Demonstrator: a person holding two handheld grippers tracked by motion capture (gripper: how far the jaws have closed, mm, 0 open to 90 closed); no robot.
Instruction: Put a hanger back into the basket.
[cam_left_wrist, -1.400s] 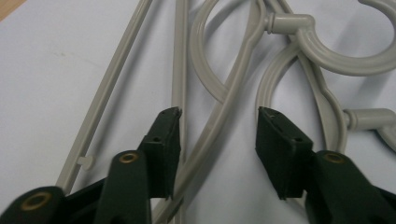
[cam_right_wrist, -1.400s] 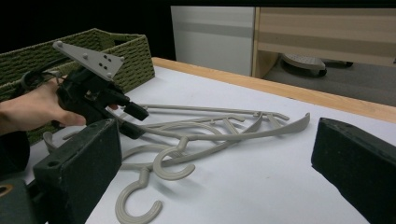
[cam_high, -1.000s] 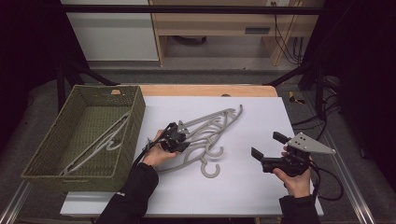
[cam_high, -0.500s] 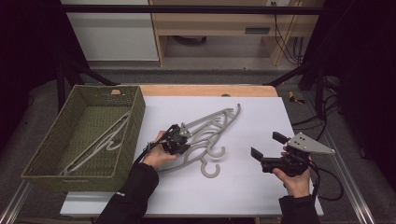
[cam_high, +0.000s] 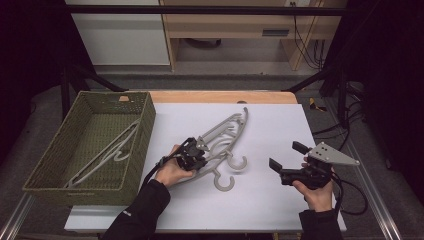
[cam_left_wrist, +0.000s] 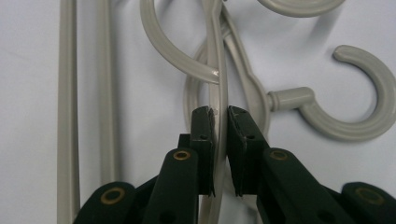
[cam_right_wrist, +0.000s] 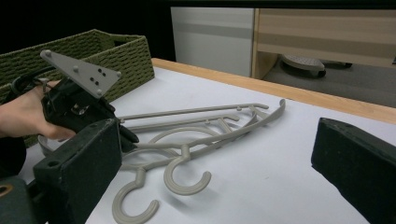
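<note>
Left gripper: the left gripper (cam_high: 200, 151) sits low over the middle of the bench (cam_high: 280, 210), its jaws just closed down to a narrow gap and pinched on one thin arm of a grey hanger (cam_left_wrist: 217, 100).
Grip point: in the left gripper view the hanger's arm runs upright between the two black pads (cam_left_wrist: 204, 140), which press on it from either side; the hook of that pile curls just beyond the jaw tips.
Hangers: the pile of grey hangers (cam_high: 227, 137) lies flat on the white bench, arms fanning toward the far edge, two hooks (cam_high: 224, 181) pointing toward the person.
Right gripper: the right gripper (cam_high: 282, 157) hovers well apart to the right of the pile, jaws spread wide with nothing between them.
Basket: a green woven basket (cam_high: 142, 145) stands at the bench's left edge, just beside the left hand (cam_high: 172, 172), with one more hanger (cam_high: 107, 152) lying inside.
</note>
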